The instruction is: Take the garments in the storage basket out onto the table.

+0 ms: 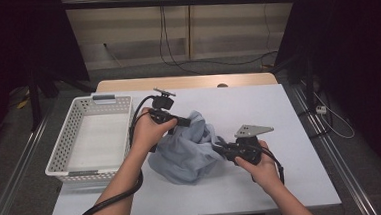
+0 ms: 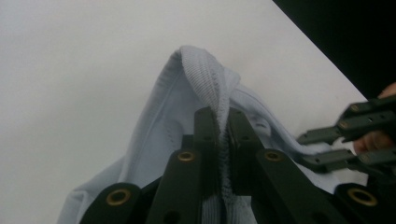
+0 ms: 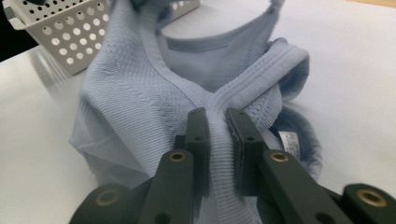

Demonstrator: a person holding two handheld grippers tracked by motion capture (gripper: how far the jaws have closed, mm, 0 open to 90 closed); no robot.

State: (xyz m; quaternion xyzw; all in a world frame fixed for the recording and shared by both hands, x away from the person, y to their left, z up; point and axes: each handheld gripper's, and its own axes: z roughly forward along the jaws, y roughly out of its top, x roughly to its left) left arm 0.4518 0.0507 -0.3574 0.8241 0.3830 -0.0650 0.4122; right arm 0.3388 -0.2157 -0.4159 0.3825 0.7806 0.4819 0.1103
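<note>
Dim room, cables trailing along the back wall; we are working on a white table [image 1: 289,111] with a white perforated basket [image 1: 91,138] at its left edge. Plenty of bare table right and front. Pale blue ribbed garment [image 1: 188,150] is lying bunched at centre. Left gripper [image 2: 223,126] is pinching its ribbed hem; right gripper [image 3: 218,122] is clamping another ribbed band.

Table brightly and evenly lit, dark surroundings, soft shadows, slight close-up blur.

Crumpled pale-blue ribbed garment [image 1: 187,150], bunched on the white table beside the basket
</note>
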